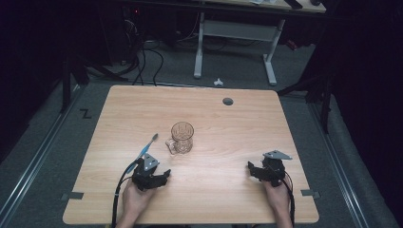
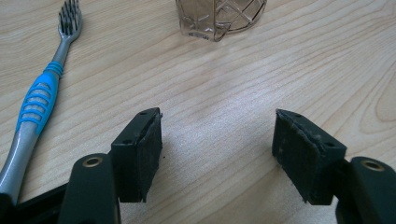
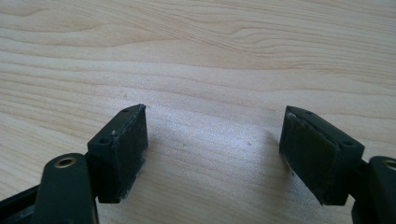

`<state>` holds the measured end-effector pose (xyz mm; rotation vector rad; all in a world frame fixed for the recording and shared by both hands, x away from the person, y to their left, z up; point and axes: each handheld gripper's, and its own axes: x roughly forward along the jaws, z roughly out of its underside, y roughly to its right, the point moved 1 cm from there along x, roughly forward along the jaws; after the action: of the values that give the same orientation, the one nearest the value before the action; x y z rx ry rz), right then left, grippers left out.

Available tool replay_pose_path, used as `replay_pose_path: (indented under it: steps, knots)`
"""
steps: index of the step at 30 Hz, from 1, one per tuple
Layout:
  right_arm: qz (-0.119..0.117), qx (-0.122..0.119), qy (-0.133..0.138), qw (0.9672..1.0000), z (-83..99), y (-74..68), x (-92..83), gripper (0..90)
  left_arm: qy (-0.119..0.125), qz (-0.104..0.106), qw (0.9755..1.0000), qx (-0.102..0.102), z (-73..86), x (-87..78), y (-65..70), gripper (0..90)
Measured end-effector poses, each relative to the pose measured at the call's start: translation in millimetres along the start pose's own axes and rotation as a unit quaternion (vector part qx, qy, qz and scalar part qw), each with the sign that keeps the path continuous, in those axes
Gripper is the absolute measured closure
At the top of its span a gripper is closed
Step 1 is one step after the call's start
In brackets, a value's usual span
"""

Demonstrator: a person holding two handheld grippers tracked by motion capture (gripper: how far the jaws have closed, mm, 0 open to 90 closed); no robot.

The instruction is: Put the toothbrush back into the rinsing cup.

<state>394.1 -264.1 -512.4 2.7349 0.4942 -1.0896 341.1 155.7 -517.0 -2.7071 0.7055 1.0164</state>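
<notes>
A clear glass mug stands upright near the middle of the wooden table, its handle toward the front left. A blue and grey toothbrush lies flat just left of it, bristles pointing away from me. My left gripper rests on the table in front of the toothbrush, jaws open and empty. In the left gripper view the toothbrush lies at the left and the mug's base is ahead. My right gripper rests at the front right, open, with bare wood between its pads.
A round grey cable hole sits near the table's far edge. Beyond the table are a white desk frame and loose cables on the grey floor. Metal rails run along both sides.
</notes>
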Motion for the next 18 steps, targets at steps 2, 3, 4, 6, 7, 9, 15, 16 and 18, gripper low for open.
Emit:
replay_pose_path:
  steps: [2,3,4,6,7,9,15,16,18]
  knots:
    - [0.000,0.000,0.000,1.0000,0.0,0.0,0.0,23.7,0.000,0.000,1.0000,0.000,0.0,0.0,0.0,33.5]
    - [0.000,0.000,0.000,1.0000,0.0,0.0,0.0,23.7,0.000,0.000,1.0000,0.000,0.0,0.0,0.0,33.4]
    - [0.000,0.000,0.000,1.0000,0.0,0.0,0.0,23.7,0.000,0.000,1.0000,0.000,-0.1,0.0,0.0,33.4]
    - [0.000,0.000,0.000,1.0000,0.0,0.0,0.0,23.7,0.000,0.000,1.0000,0.000,-0.1,0.0,0.0,33.4]
    - [0.000,0.000,0.000,1.0000,0.0,0.0,0.0,23.7,0.000,0.000,1.0000,0.000,-0.1,0.1,0.0,33.3]
    - [0.000,0.000,0.000,1.0000,0.0,0.1,0.0,23.7,-0.001,0.001,1.0000,0.001,-0.1,0.0,0.0,33.1]
    - [0.000,0.000,0.000,1.0000,0.0,0.0,0.0,23.7,-0.005,-0.002,1.0000,0.000,-1.1,0.0,0.5,32.9]
    - [0.000,0.000,0.000,1.0000,0.0,0.0,0.0,23.7,-0.006,-0.003,1.0000,-0.001,-1.4,-0.1,0.5,33.0]
    - [0.000,0.000,0.000,1.0000,0.0,0.0,0.0,23.7,-0.012,-0.003,0.9999,-0.001,-2.4,-0.7,0.1,33.5]
